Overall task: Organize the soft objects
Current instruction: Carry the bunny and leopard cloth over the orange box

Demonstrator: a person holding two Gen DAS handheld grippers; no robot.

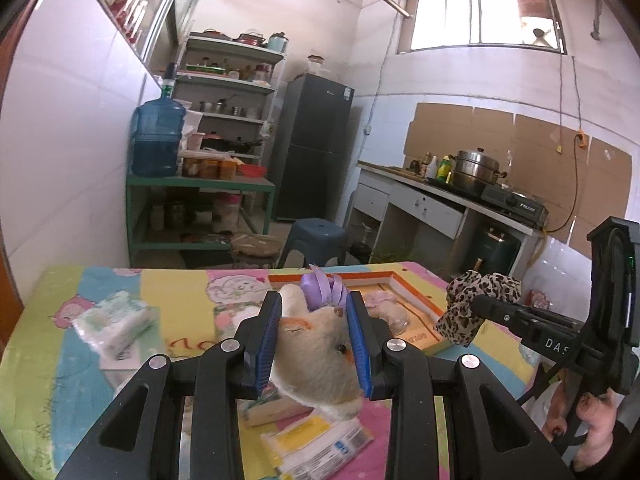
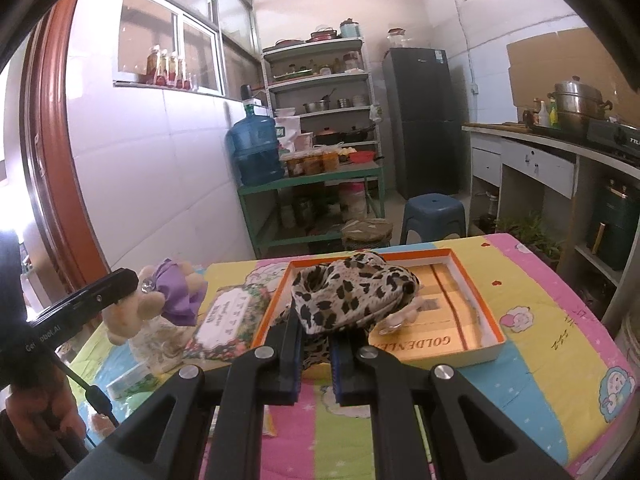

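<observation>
- Soft objects are what is being sorted here, and two of them are off the tabletop (image 2: 560, 320), one in each pair of tongs; the cartoon-print cloth covers the whole surface.
- Orange-rimmed shallow box (image 2: 478, 280) lies on the far right part of the tabletop, long side running away from the cameras; it looks like the place where the soft things go, and something pale already lies inside it, too blurred to name.
- Plush toy (image 1: 316, 348), cream with a purple bow, is pinched across its body by the left tongs (image 1: 316, 344), whose blue pads press into both of its sides. In the left wrist view the box sits just beyond and to the right of it.
- Leopard-print scrunchie (image 2: 352, 292) is gripped by the right tongs (image 2: 316, 356), whose pads are pressed together on the fabric. It hangs over the near left corner of the box, so the right hand is the nearer to a drop.
- Tissue packs (image 1: 114, 322) and flat packets lie well apart from the box, on the left and near side.
</observation>
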